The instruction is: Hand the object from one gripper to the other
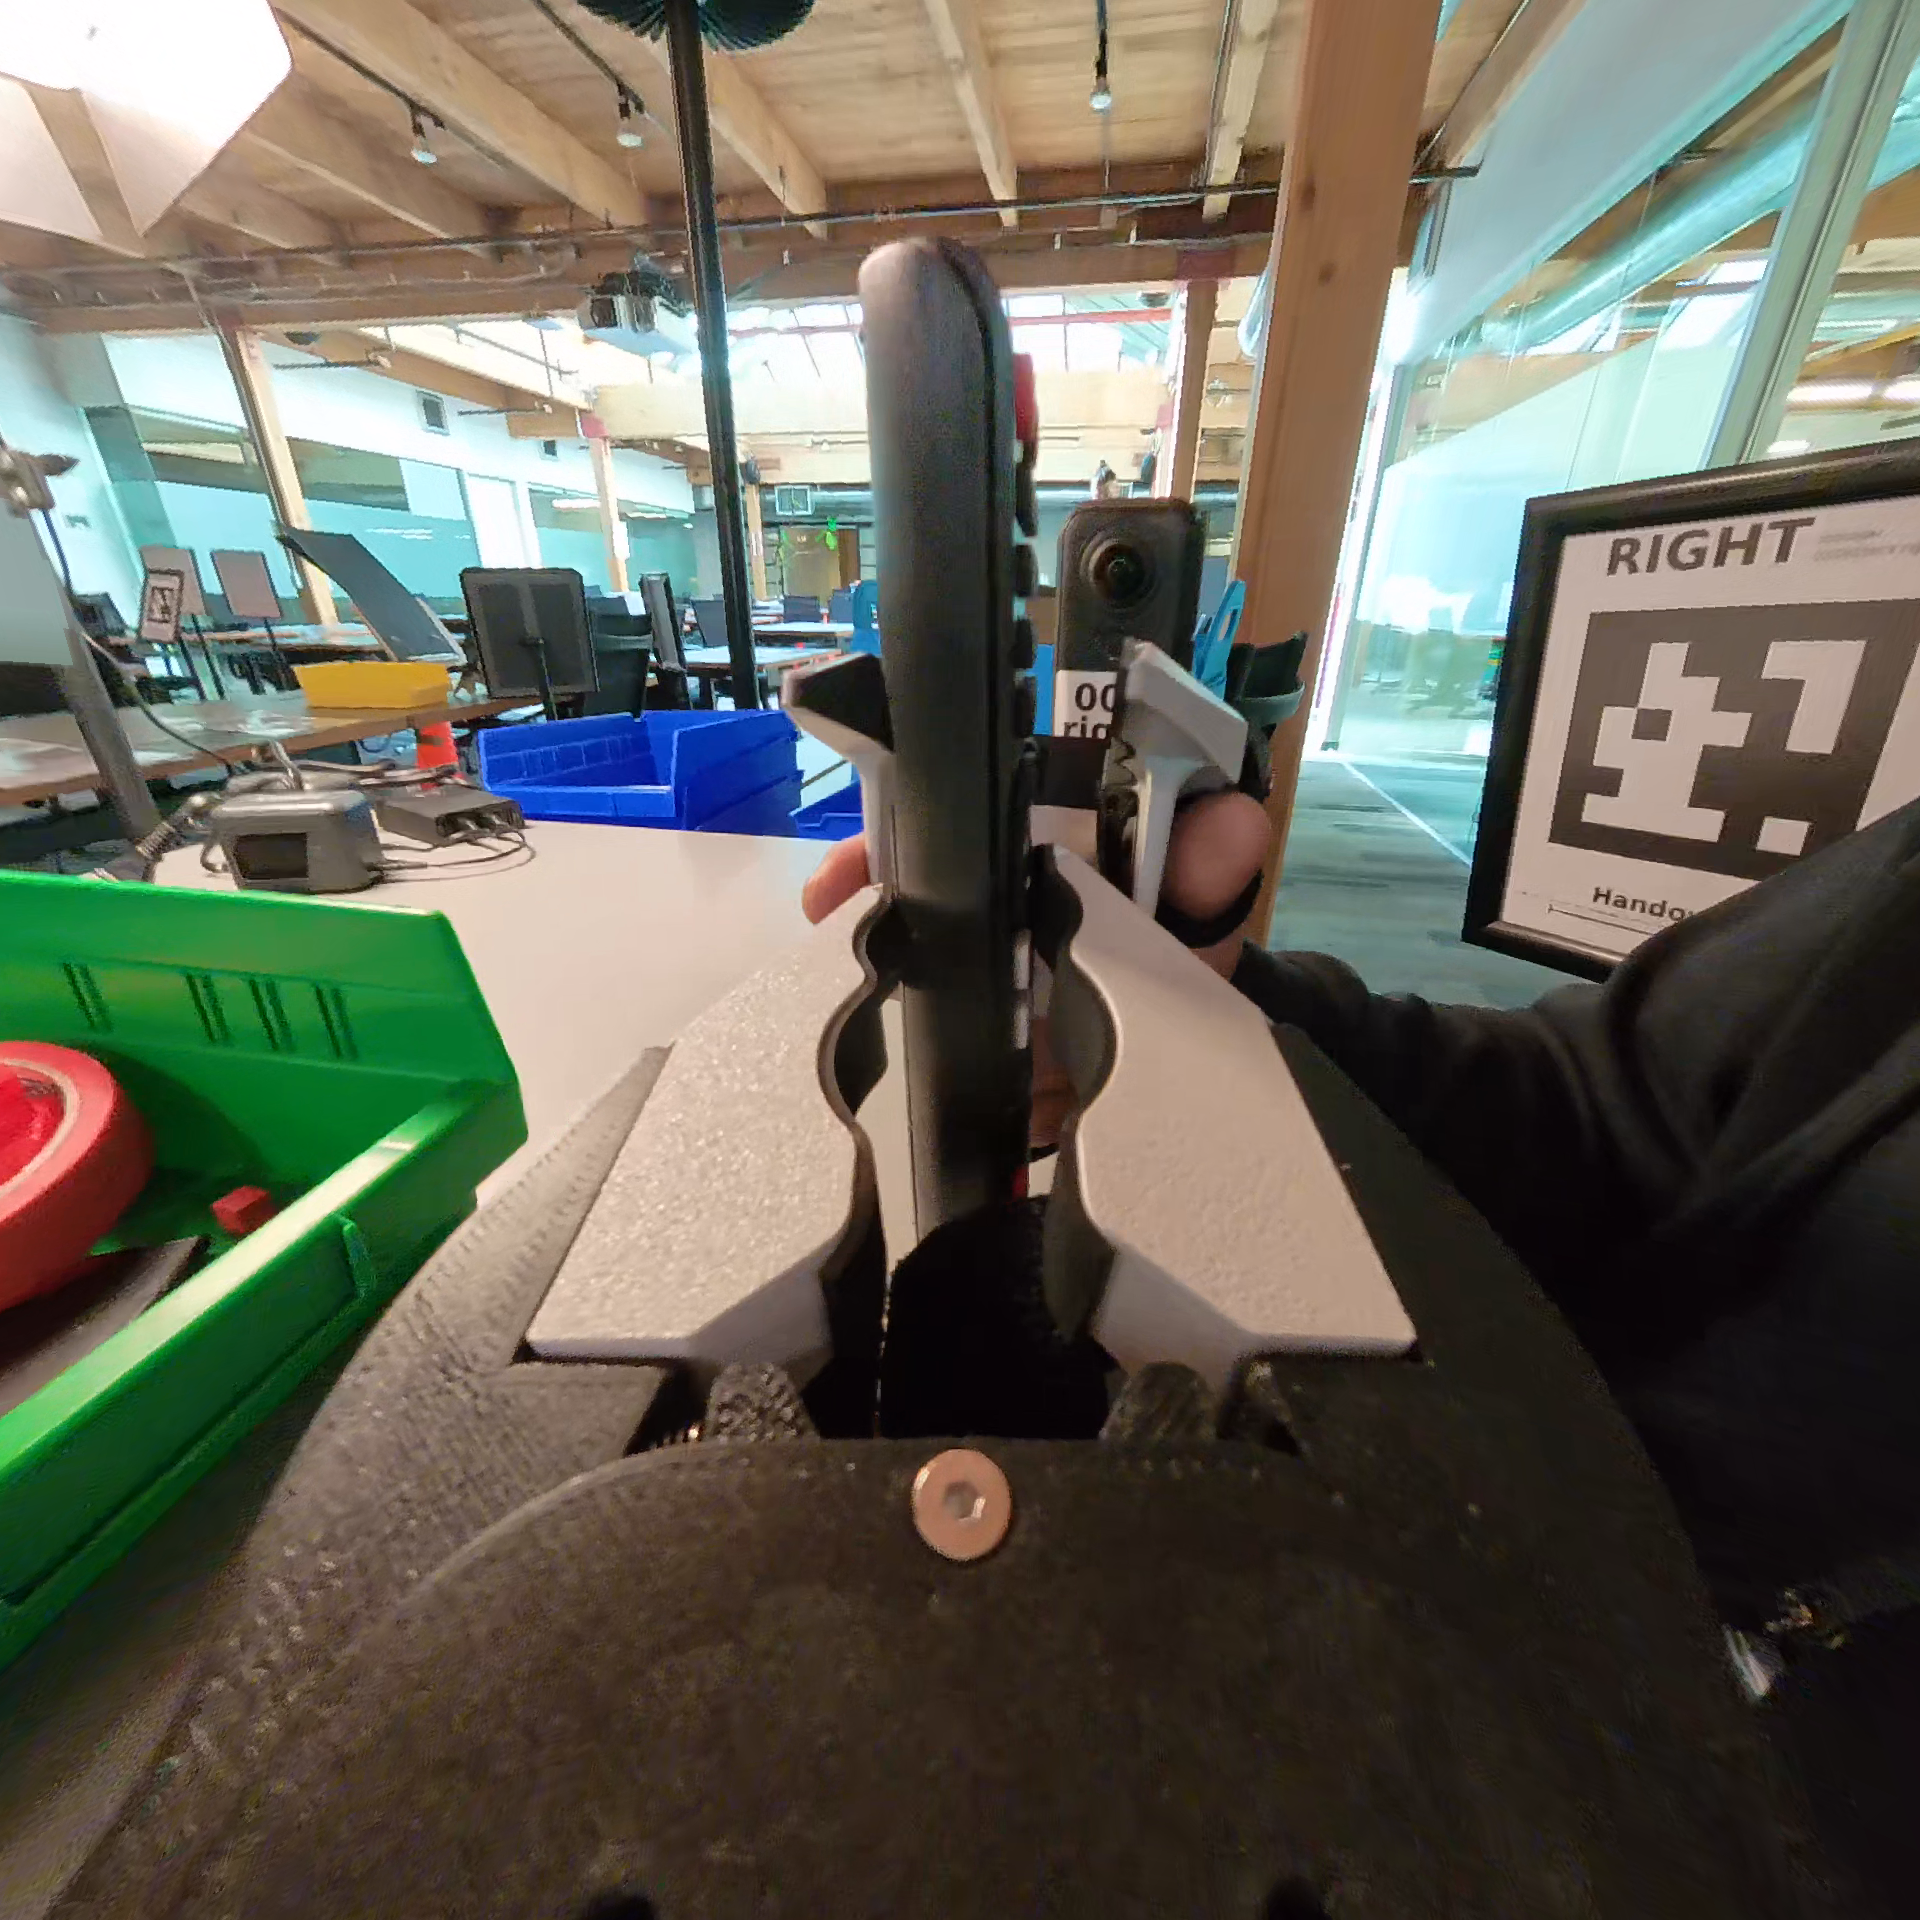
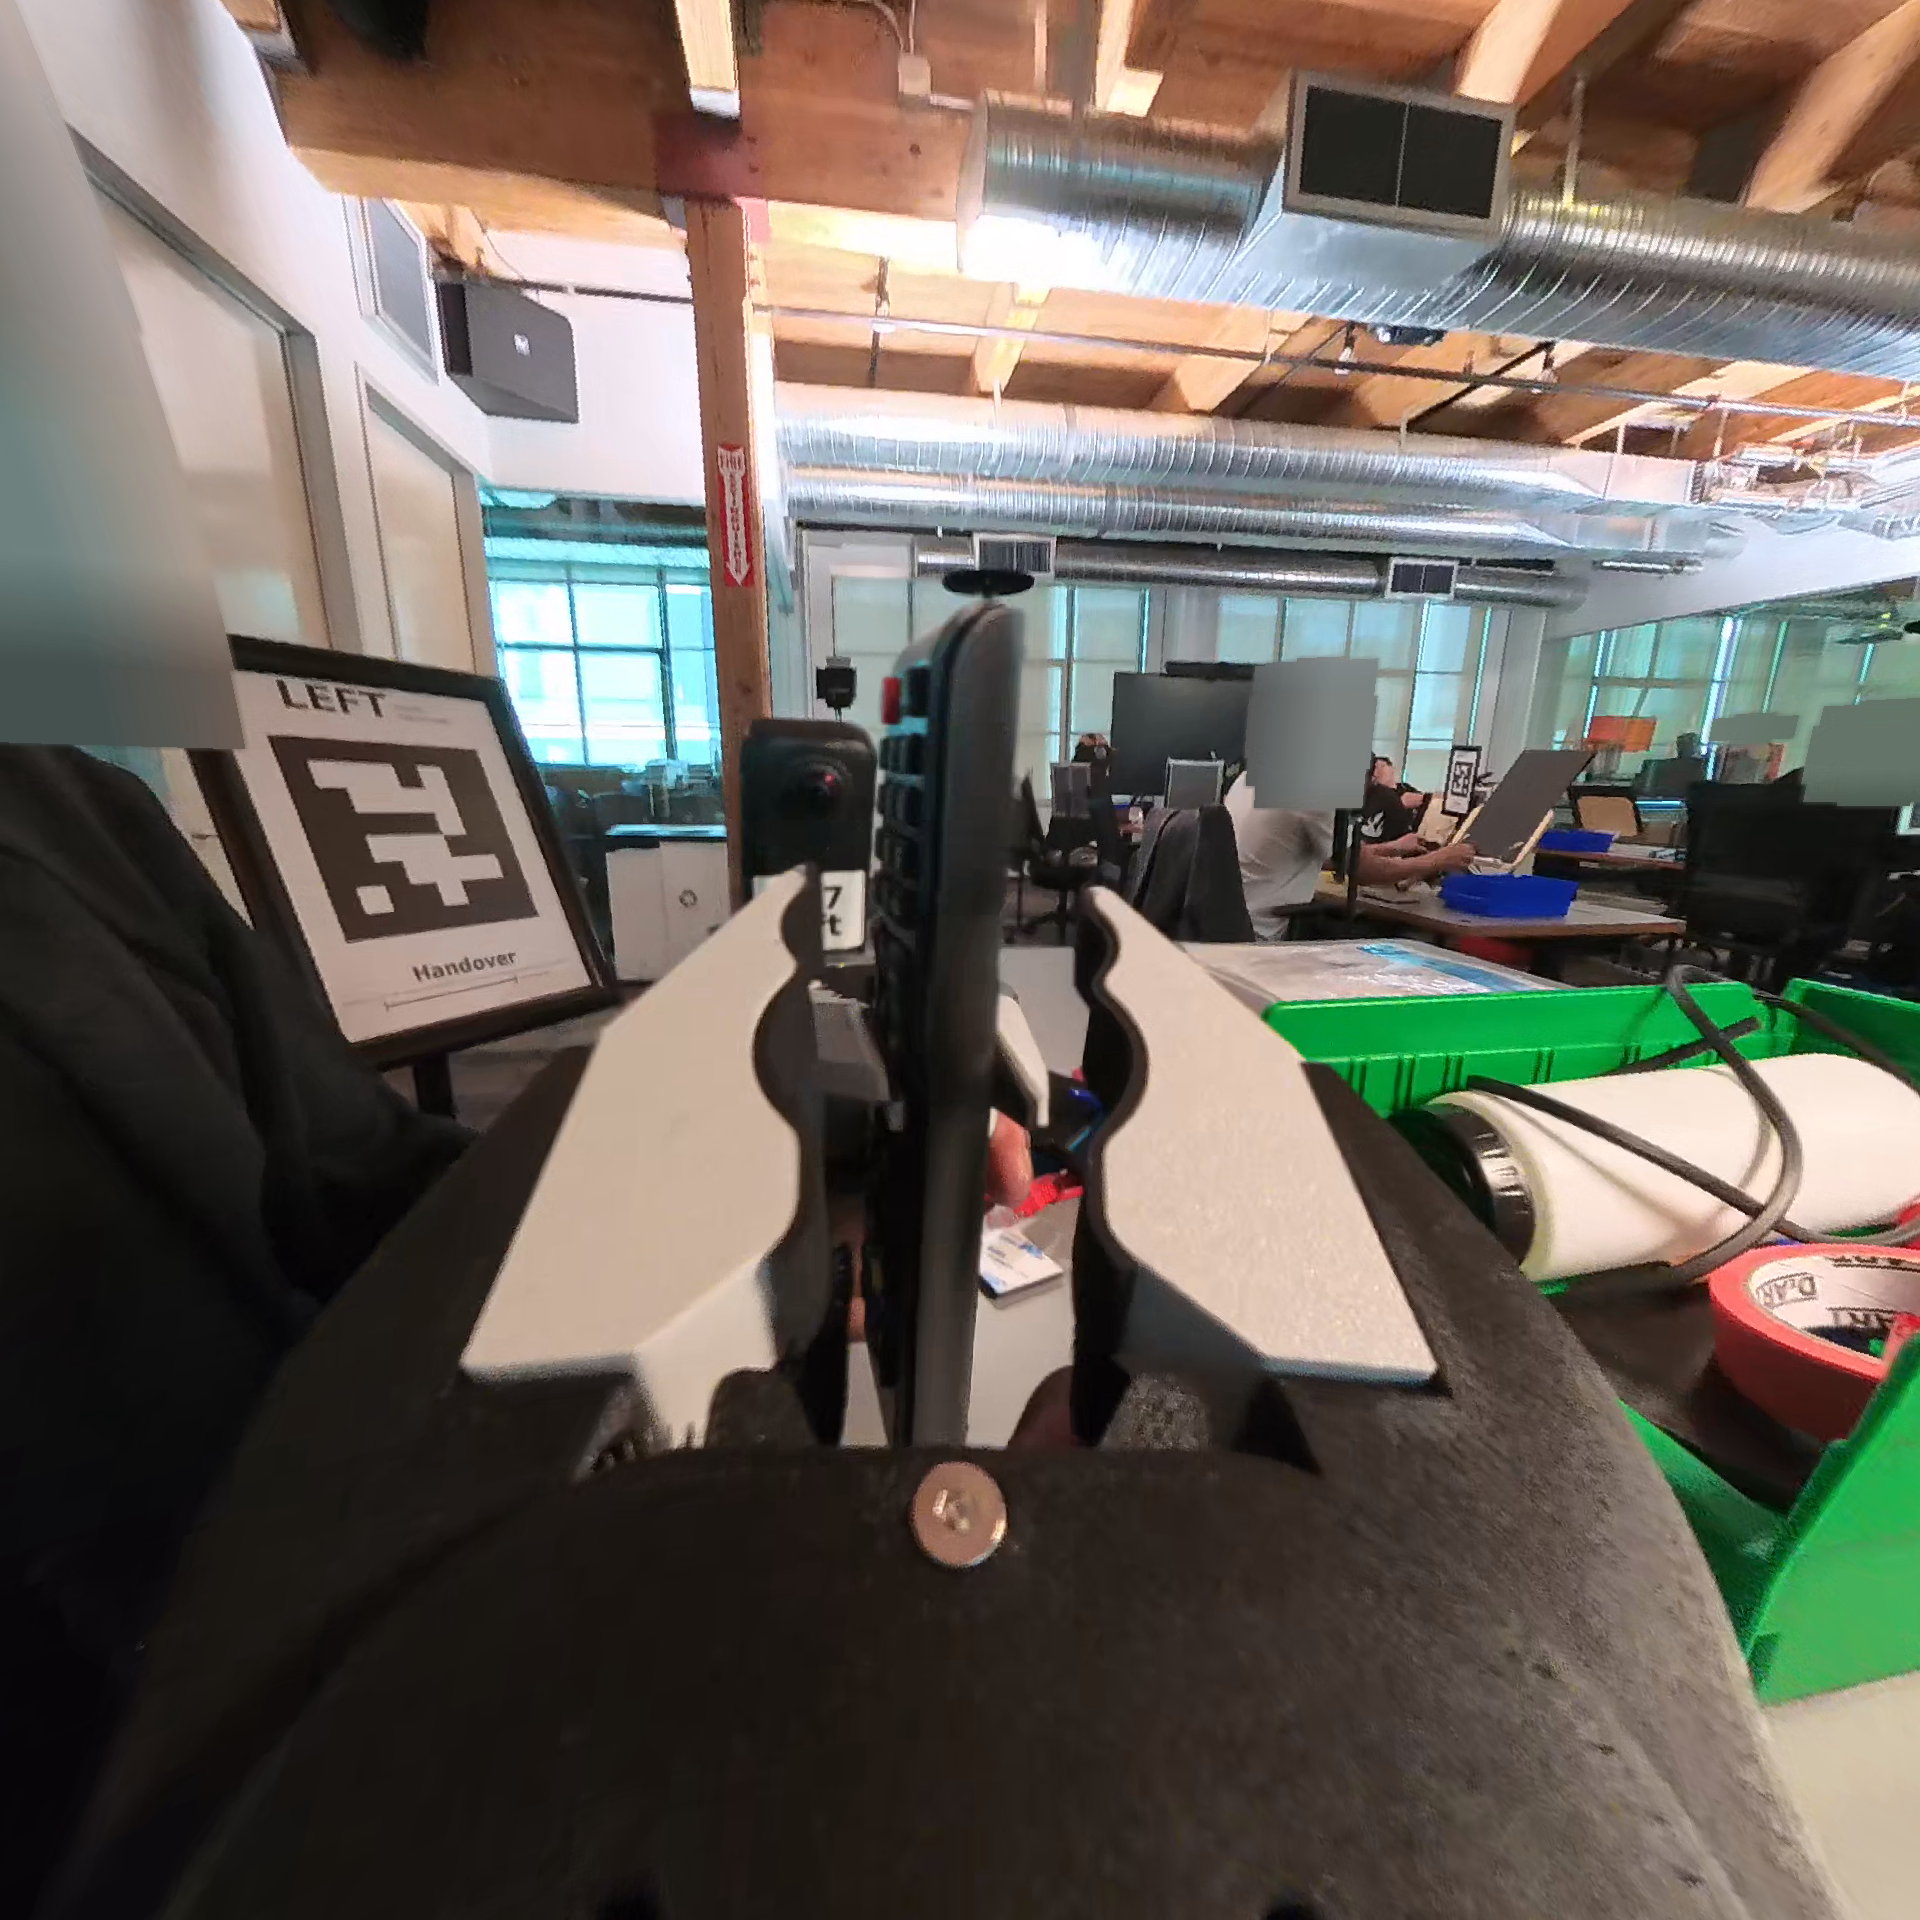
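Remote control (image 1: 940, 727), black and slim, stands upright on its edge between both grippers, its buttons and a red key facing the right side in the left wrist view. Nearest in that view, the left gripper (image 1: 961, 935) has its jaws closed against the remote's lower body, the grey fingers (image 1: 717, 1143) pressing it from both sides. Just behind, the right gripper (image 1: 997, 748) reaches in from the far side with its jaws spread on either side of the remote, and a gap shows on the button side.

In the right wrist view the right gripper (image 2: 940, 935) has the remote control (image 2: 951, 935) standing between its grey fingers (image 2: 1226, 1174), with clear space on both sides, so the jaws are wide apart and hold nothing. Beyond it the left gripper (image 2: 935, 1060) clasps the remote.

To the left in the left wrist view a green bin (image 1: 260, 1143) holding a roll of red tape (image 1: 62, 1174) sits on the grey counter (image 1: 623, 935). Farther back stand blue bins (image 1: 644, 769), and a framed marker sign (image 1: 1704, 717) stands at the right. A dark sleeve (image 1: 1558, 1091) crosses below it.
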`<action>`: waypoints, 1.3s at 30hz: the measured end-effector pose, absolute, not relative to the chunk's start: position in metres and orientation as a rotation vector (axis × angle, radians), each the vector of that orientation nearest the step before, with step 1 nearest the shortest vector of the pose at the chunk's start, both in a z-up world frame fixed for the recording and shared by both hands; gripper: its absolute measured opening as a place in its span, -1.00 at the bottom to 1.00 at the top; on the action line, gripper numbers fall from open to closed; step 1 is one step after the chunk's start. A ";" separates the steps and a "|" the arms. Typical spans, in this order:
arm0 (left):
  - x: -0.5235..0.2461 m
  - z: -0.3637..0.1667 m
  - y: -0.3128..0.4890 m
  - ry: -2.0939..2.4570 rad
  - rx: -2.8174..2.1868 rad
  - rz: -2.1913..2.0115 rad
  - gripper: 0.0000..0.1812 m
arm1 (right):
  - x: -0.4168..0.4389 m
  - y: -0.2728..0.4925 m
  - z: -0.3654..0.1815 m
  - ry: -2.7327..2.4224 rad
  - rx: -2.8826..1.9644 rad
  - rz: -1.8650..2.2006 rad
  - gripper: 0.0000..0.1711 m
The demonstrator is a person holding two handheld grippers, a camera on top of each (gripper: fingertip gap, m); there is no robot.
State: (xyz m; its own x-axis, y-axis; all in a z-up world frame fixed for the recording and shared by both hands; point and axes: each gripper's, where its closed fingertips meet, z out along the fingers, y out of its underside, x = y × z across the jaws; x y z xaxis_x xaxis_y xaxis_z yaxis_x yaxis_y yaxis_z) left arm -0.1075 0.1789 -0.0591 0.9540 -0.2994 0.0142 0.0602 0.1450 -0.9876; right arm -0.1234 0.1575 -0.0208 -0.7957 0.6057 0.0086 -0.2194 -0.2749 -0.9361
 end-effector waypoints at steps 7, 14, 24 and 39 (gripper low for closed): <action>-0.115 -0.062 0.184 0.128 -1.416 -0.276 -0.62 | -0.128 0.164 -0.018 -1.408 -0.486 2.020 -0.73; -0.118 -0.057 0.179 0.114 -1.392 -0.339 -0.70 | -0.133 0.175 -0.013 -1.317 -0.573 2.113 -0.58; -0.149 -0.023 0.156 -0.071 -1.130 -0.513 -0.72 | -0.142 0.145 -0.042 -1.573 -0.626 2.057 -0.41; -0.132 -0.024 0.158 0.004 -1.154 -0.535 -0.72 | -0.146 0.138 -0.044 -1.551 -0.647 2.052 -0.70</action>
